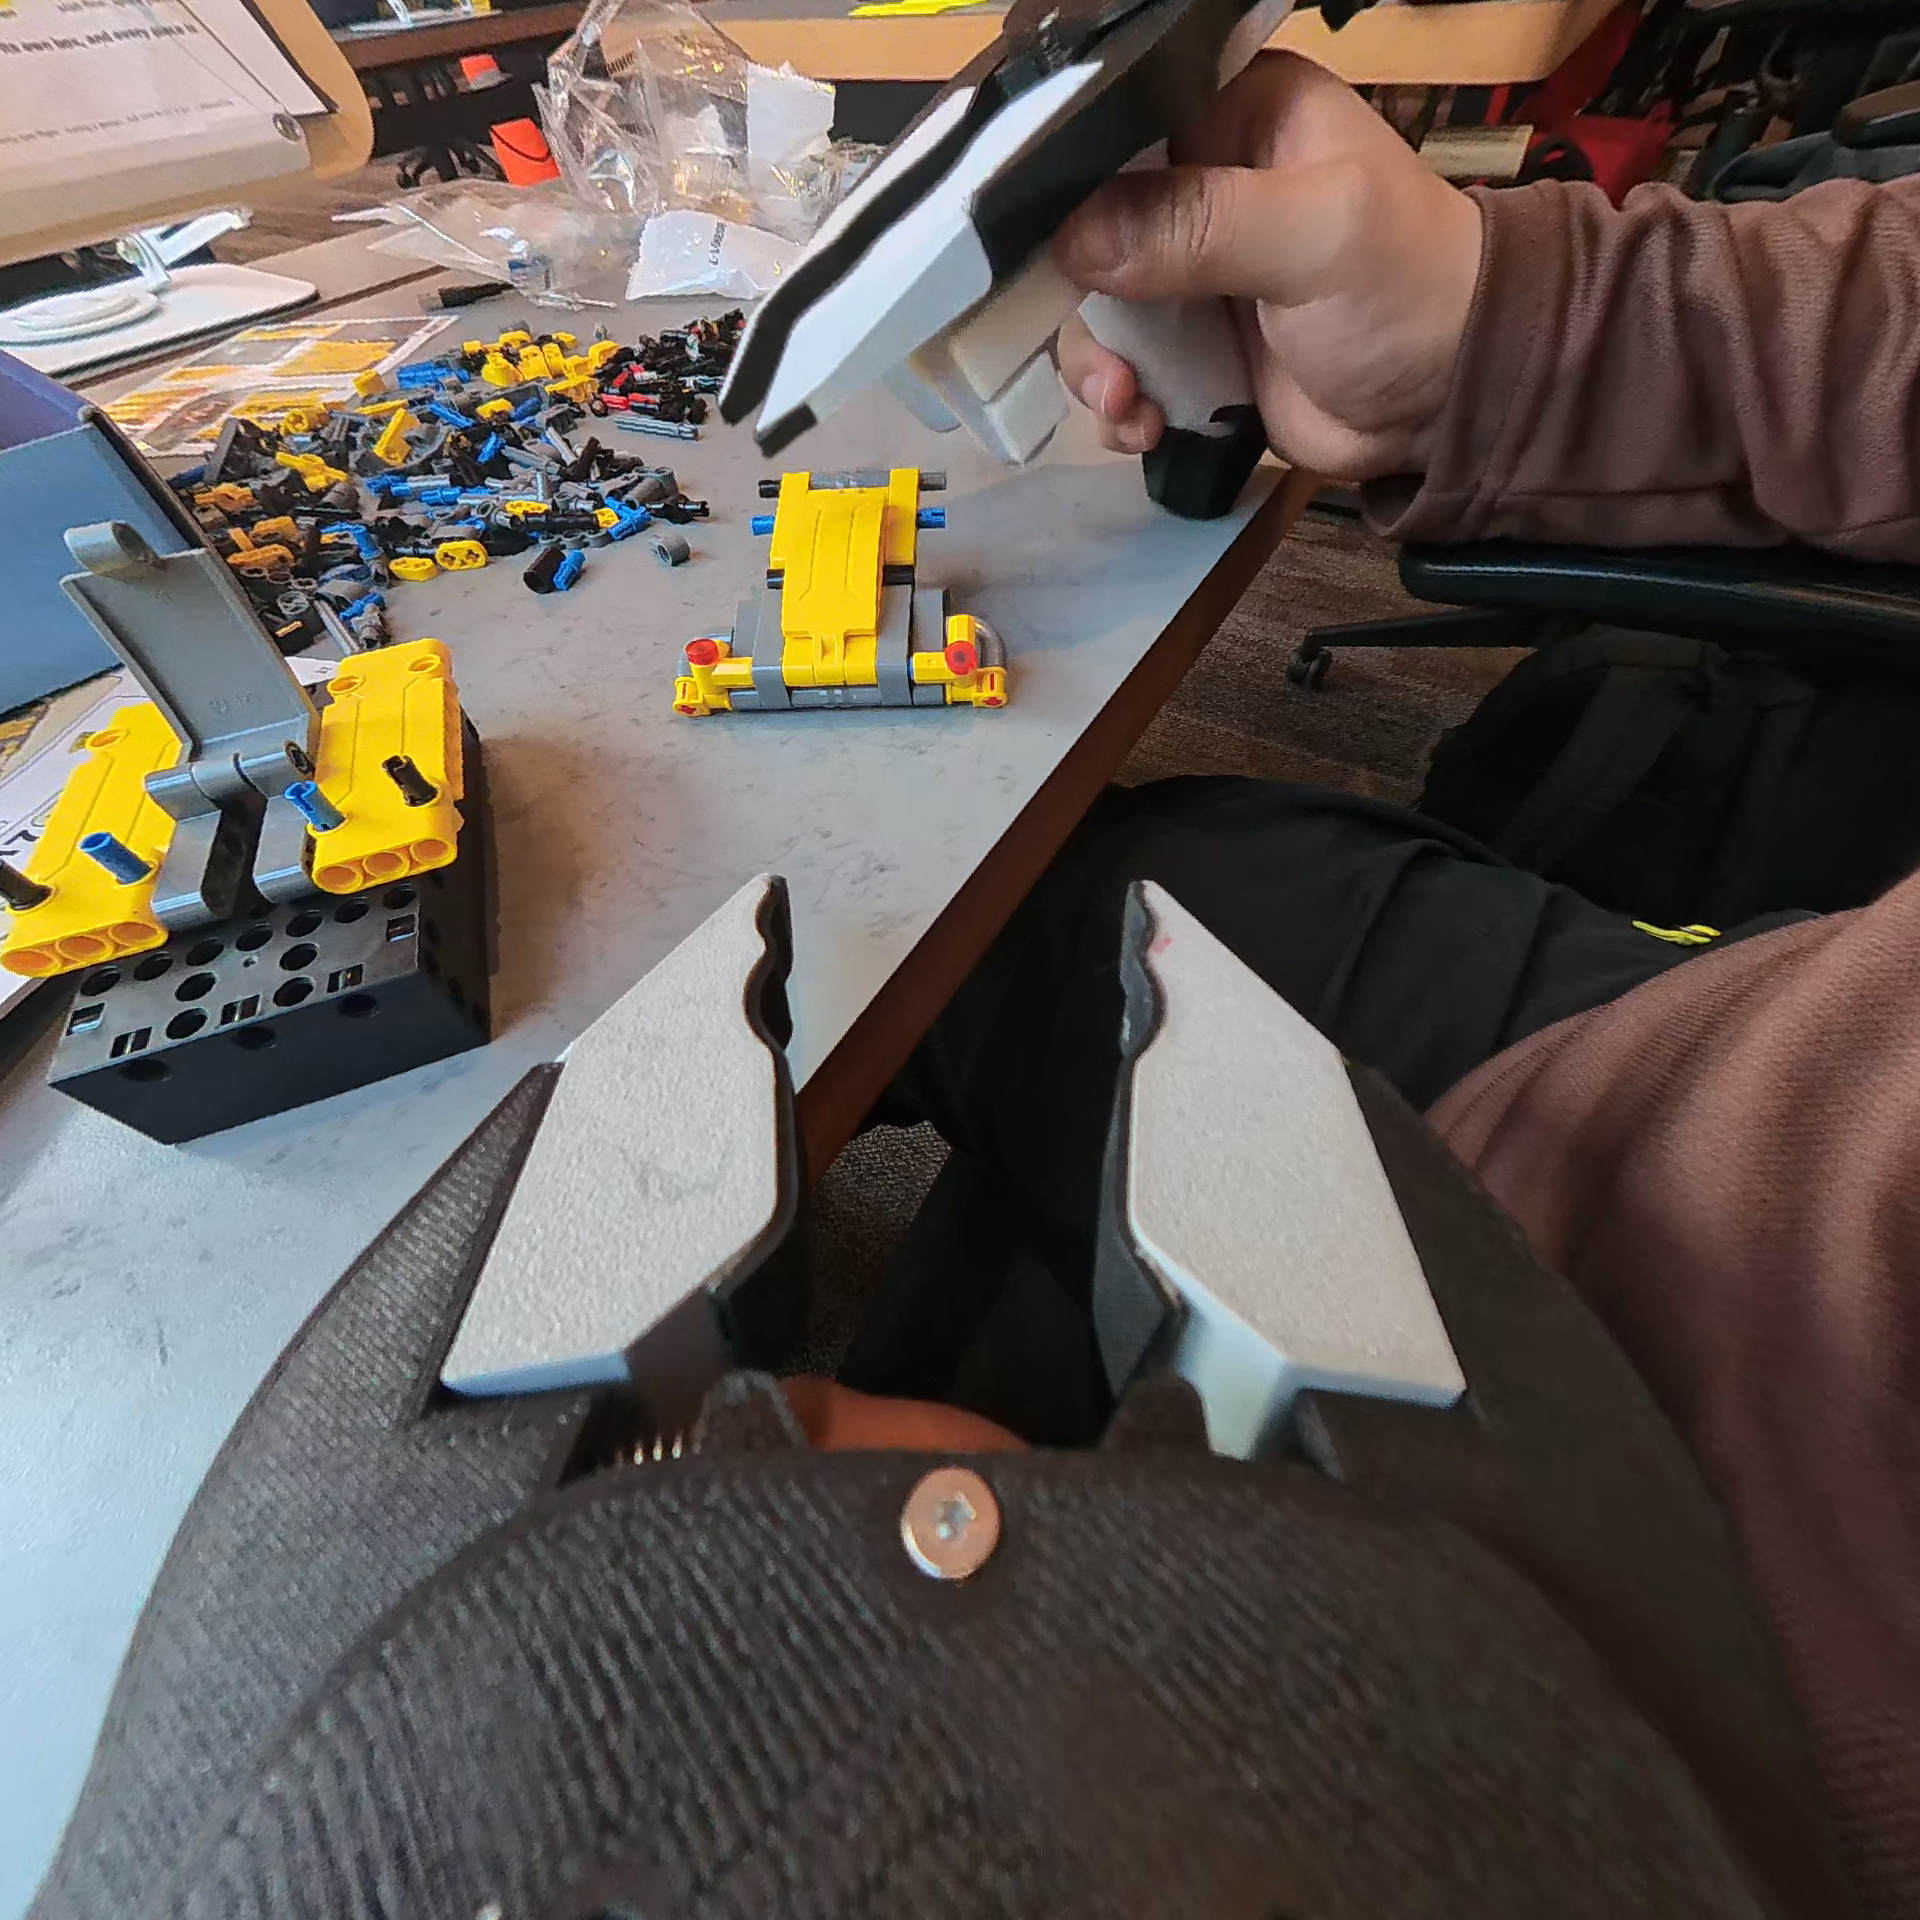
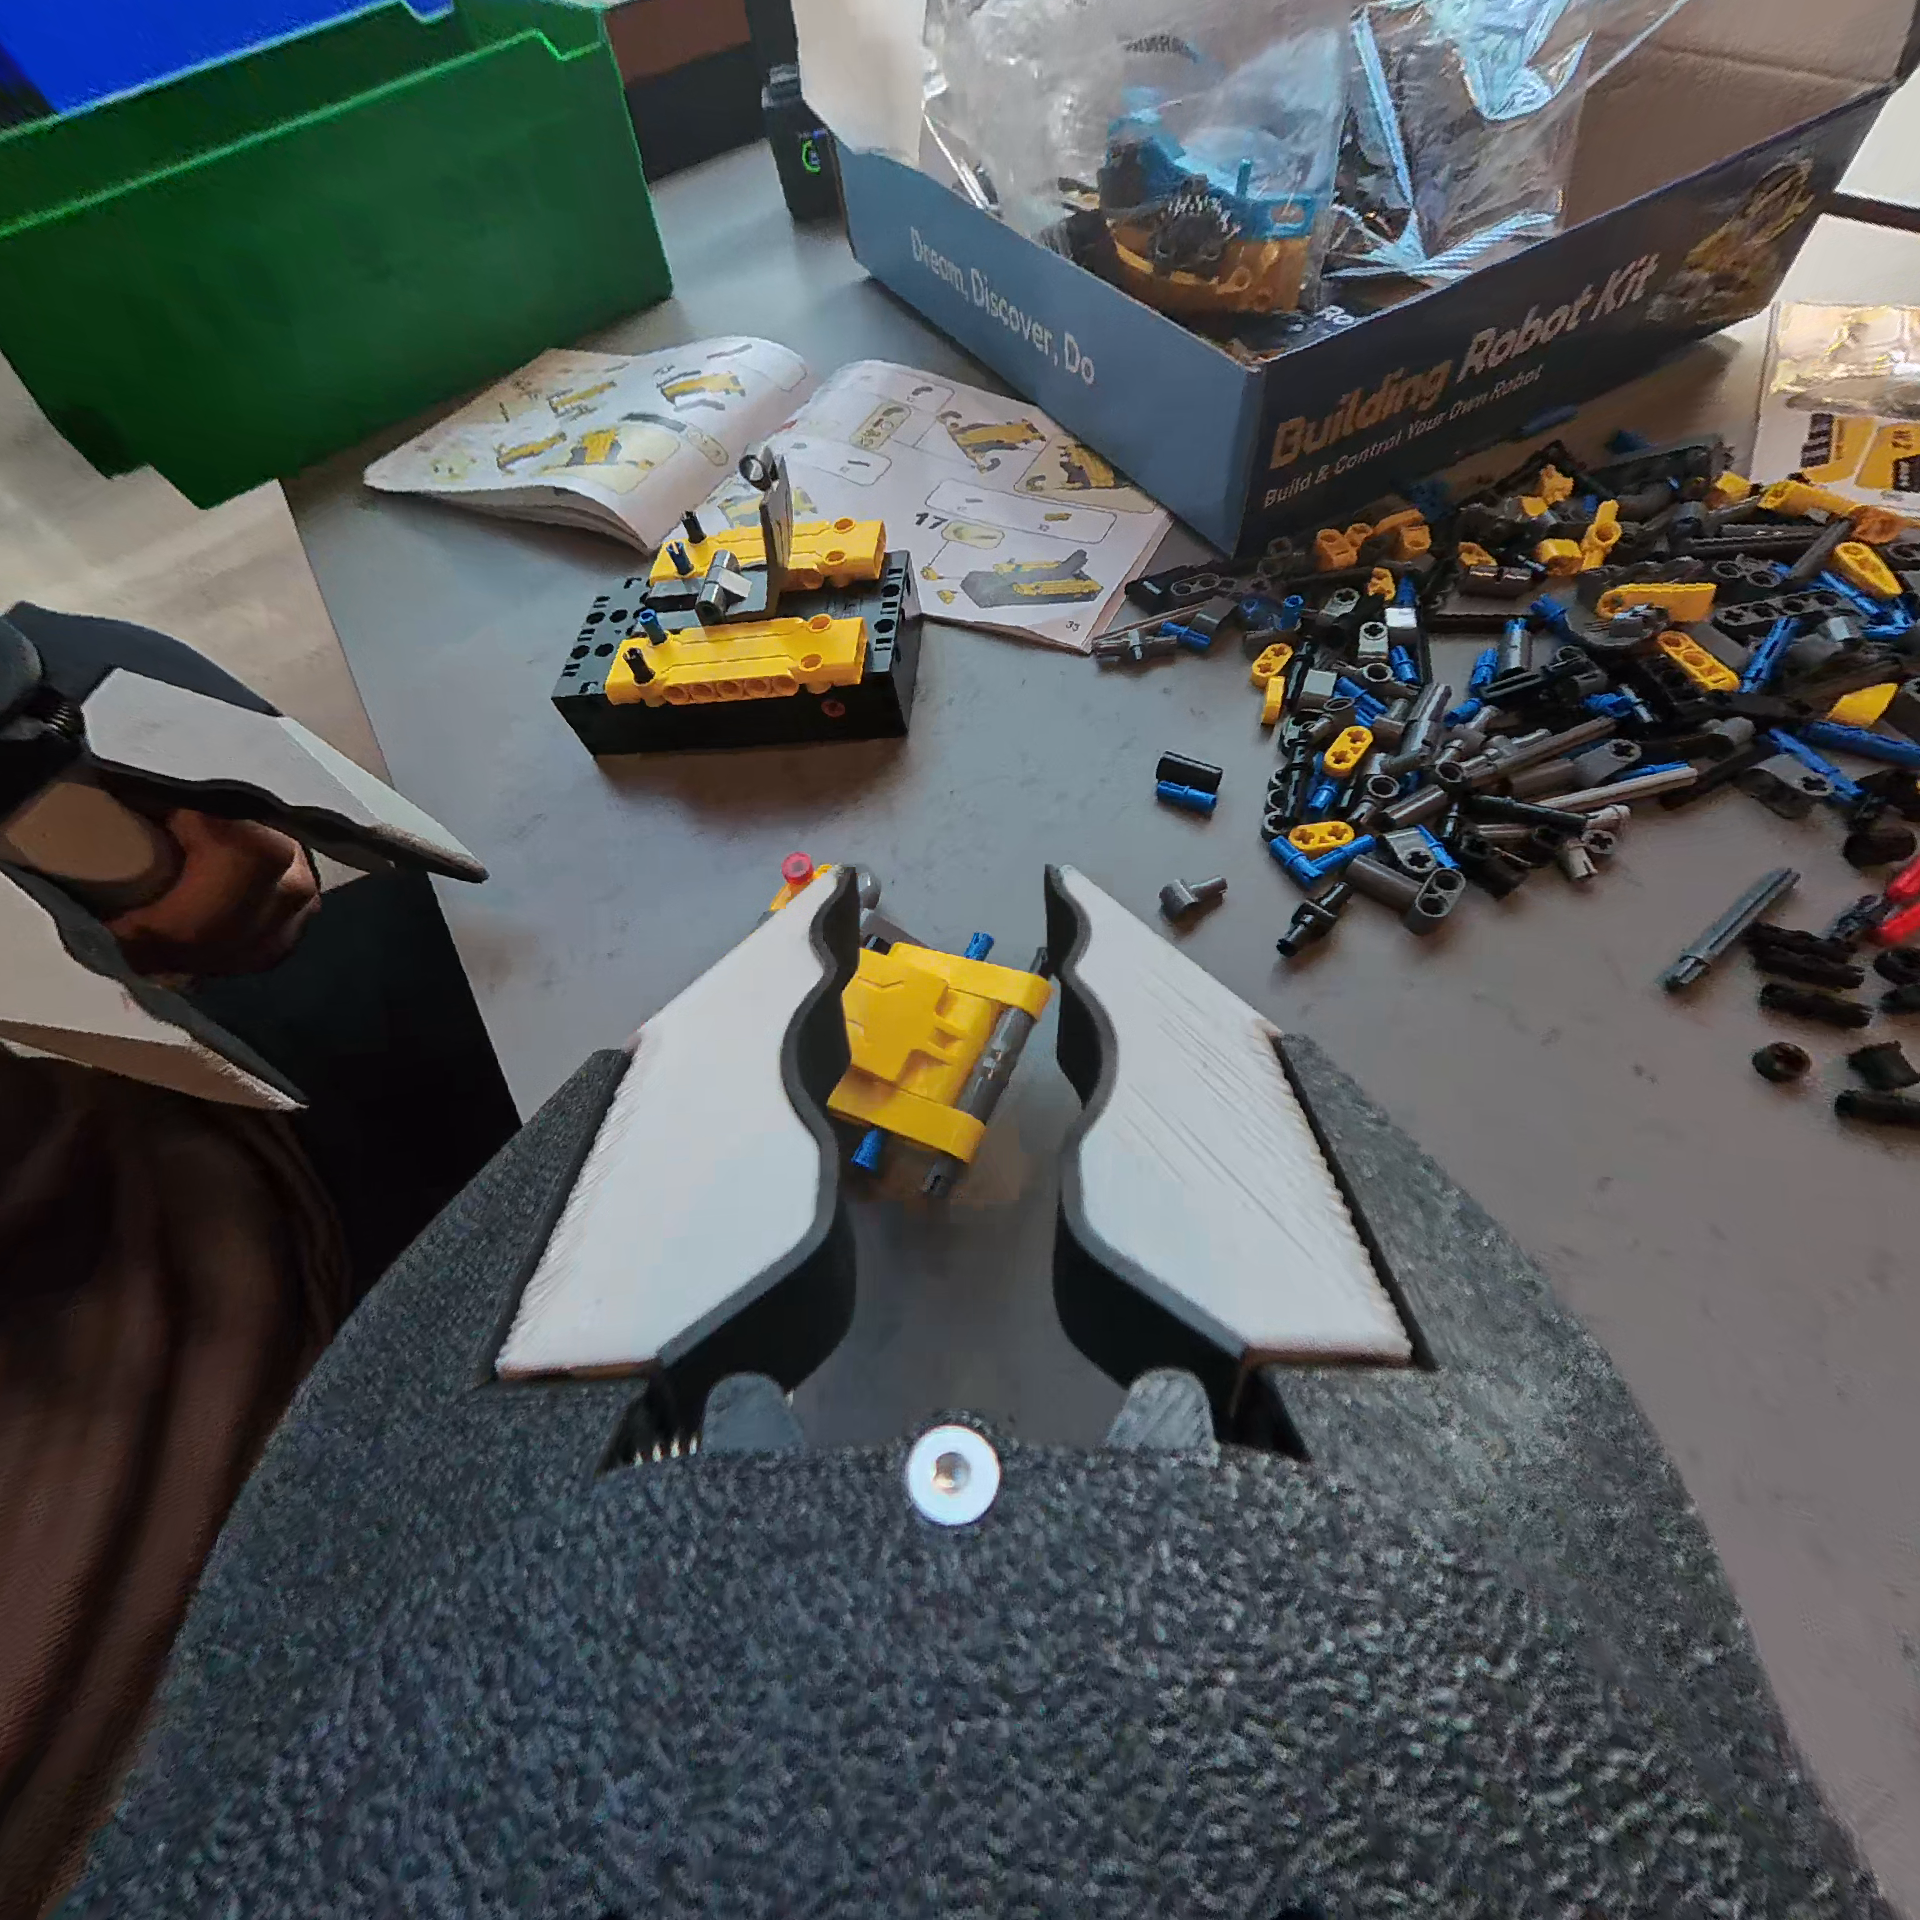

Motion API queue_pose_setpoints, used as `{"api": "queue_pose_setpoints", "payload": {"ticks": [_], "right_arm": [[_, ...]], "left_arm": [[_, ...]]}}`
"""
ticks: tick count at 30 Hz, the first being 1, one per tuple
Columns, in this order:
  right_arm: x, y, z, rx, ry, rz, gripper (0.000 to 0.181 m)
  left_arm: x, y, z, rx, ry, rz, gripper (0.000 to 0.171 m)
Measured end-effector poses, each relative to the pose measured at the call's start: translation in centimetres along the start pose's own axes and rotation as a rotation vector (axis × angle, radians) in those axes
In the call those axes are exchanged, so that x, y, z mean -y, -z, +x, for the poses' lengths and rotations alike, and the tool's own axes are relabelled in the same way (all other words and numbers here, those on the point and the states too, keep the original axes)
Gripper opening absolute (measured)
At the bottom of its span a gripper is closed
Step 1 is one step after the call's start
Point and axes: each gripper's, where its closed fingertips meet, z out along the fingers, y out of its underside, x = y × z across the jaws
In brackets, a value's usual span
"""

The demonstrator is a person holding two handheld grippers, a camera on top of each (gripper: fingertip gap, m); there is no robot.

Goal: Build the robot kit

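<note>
Right gripper (image 2: 951, 914) hovers above the grey table (image 2: 1039, 769) with its jaws spread, the small yellow-and-grey brick assembly (image 2: 935, 1049) lying on the table between and below its fingers, seemingly untouched. Left gripper (image 1: 951, 914), also spread and empty, hangs off the table's edge, well apart from that assembly (image 1: 842, 592), with the black-based yellow build (image 1: 260, 883) to its left.

**Bright, soft daylight; wide-angle warp at the edges**

Evenly lit from above and beyond the grey table (image 1: 644, 831), with only short, soft shadows under the black block (image 2: 748, 717). Glare on the plastic bags (image 2: 1247, 135) behind it. Strong fisheye bending toward the borders. Slight blur on the yellow assembly (image 2: 935, 1049).
</note>
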Motion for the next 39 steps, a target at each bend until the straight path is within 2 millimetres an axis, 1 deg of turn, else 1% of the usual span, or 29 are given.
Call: {"api": "queue_pose_setpoints", "payload": {"ticks": [4,11,21,22,23,24,26,29,31,34,38,39], "right_arm": [[0.2,0.2,0.3,-0.003,-0.02,0.015,0.036],[-0.1,-0.1,0.1,-0.009,-0.001,-0.01,0.036],[0.0,-0.2,0.3,-0.021,0.002,-0.003,0.036],[0.1,-0.2,0.4,-0.023,0.002,-0.001,0.037],[0.1,-0.2,0.4,-0.028,0.001,0.003,0.038],[0.2,-0.1,0.6,-0.037,0.0,0.008,0.041],[0.3,-0.1,0.7,-0.045,0.0,0.015,0.044],[0.4,-0.1,0.7,-0.042,-0.002,0.016,0.045],[0.3,-0.2,0.7,-0.041,-0.001,0.015,0.045],[0.4,-0.2,0.7,-0.042,0.0,0.015,0.045],[0.3,-0.2,0.7,-0.048,0.007,0.012,0.045],[0.3,-0.3,0.7,-0.049,0.009,0.009,0.045]], "left_arm": [[0.0,0.0,0.0,0.001,-0.001,-0.002,0.062],[-0.1,-0.1,0.0,0.004,-0.006,-0.005,0.062],[0.0,-0.1,-0.3,0.022,-0.007,0.005,0.062],[0.2,0.0,-0.6,0.042,0.003,0.012,0.056],[0.3,0.0,-1.2,0.077,0.017,0.021,0.045],[0.5,0.0,-1.8,0.114,0.028,0.03,0.04],[0.9,0.3,-3.2,0.204,0.049,0.052,0.04],[1.5,1.1,-5.0,0.295,0.087,0.091,0.04],[1.7,1.8,-6.5,0.371,0.101,0.106,0.037],[1.2,2.6,-8.4,0.452,0.14,0.087,0.029],[0.0,3.3,-10.6,0.506,0.272,0.044,0.014],[-0.3,3.4,-10.9,0.505,0.301,0.033,0.014]]}}
